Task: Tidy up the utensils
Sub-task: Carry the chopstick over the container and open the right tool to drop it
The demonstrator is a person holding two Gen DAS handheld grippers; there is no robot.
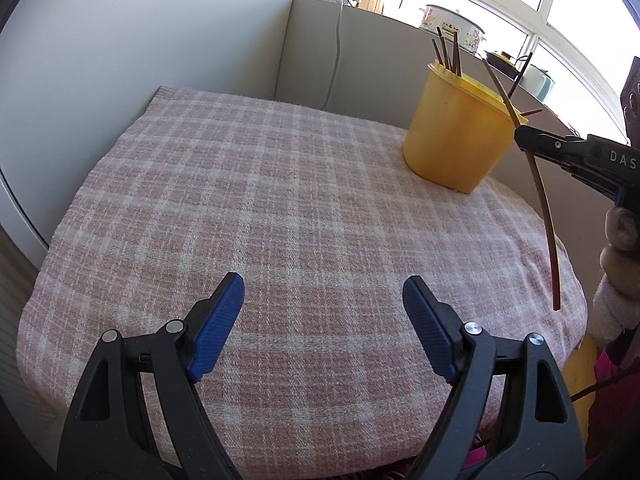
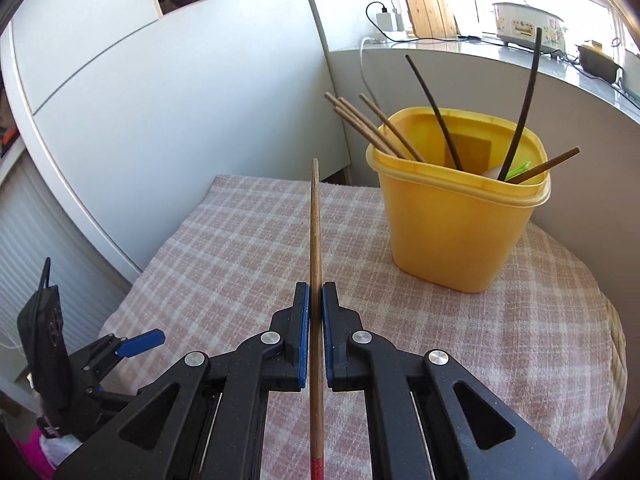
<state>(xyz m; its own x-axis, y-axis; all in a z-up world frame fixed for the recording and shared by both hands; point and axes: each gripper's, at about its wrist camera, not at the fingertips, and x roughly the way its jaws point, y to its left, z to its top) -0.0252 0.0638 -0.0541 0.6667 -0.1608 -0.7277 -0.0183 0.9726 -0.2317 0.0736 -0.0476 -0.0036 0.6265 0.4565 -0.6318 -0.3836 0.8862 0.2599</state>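
Pink checked cloth [image 1: 280,200] lay bare under the left gripper [image 1: 323,308], its jaws spread and empty — while further right the right gripper [image 2: 315,320] pinched one wooden chopstick [image 2: 315,240] upright, just short of the yellow cup [image 2: 460,232]. Risk, as I judged it: the cup already bristled with brown chopsticks [image 2: 372,128] and black sticks [image 2: 520,100] leaning every way — an angled drop could snag on them and tip the cup.

Each claw [image 1: 323,328] [image 2: 316,336] is black plastic with ribbed blue pads [image 1: 218,330], silver rivets and white "DAS" lettering.
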